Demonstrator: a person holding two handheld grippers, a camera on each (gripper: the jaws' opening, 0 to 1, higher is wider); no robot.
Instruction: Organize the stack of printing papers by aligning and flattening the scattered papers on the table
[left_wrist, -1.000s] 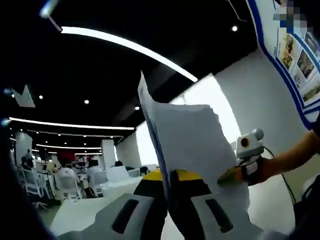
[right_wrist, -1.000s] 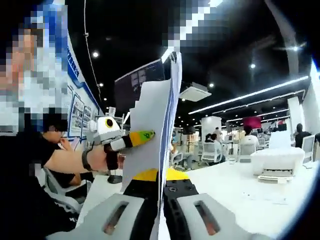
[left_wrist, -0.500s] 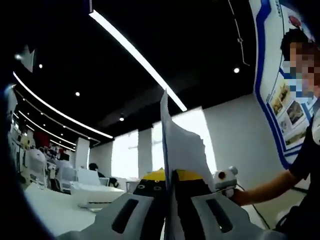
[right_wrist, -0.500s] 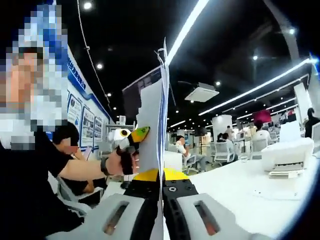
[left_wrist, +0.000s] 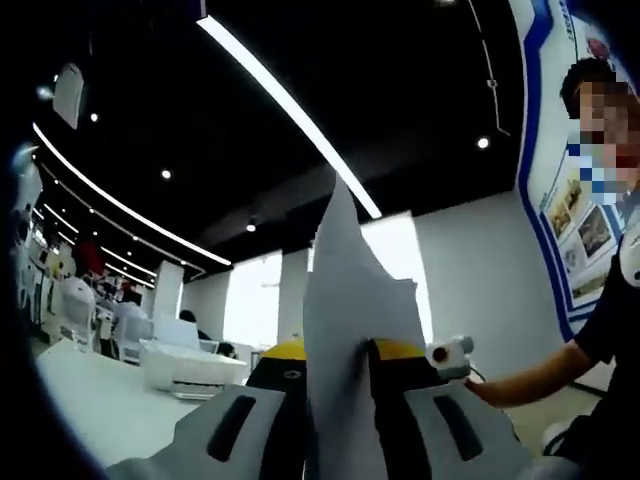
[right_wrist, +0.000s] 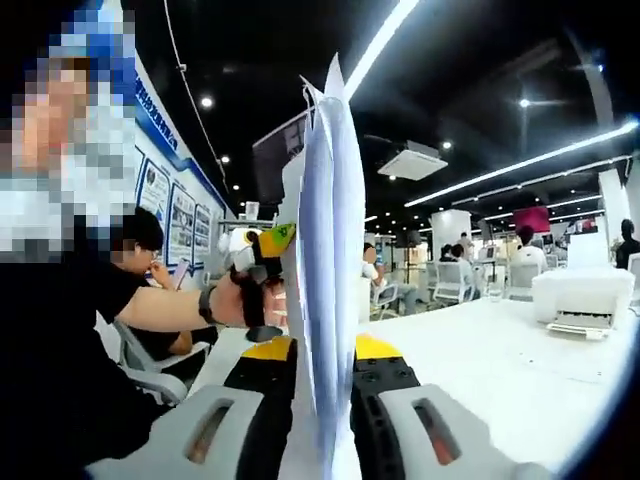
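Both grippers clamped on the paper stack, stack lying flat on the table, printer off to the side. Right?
Not flat. The paper stack stands upright on edge, raised between the jaws, as the right gripper view shows. The rest holds: the left gripper and right gripper are both clamped on it, and the printer sits off to the side.

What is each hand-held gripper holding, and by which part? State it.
Both grip the stack of papers upright by opposite edges: the right hand-held gripper at one edge, the left hand-held gripper at the other.

The papers (right_wrist: 325, 260) are thin matt white sheets, smooth, edges slightly fanned. The right gripper (right_wrist: 312, 400) has matt grey plastic fingers (right_wrist: 440, 445) with black and yellow parts. The counter (right_wrist: 500, 370) looks smooth, white and faintly glossy.
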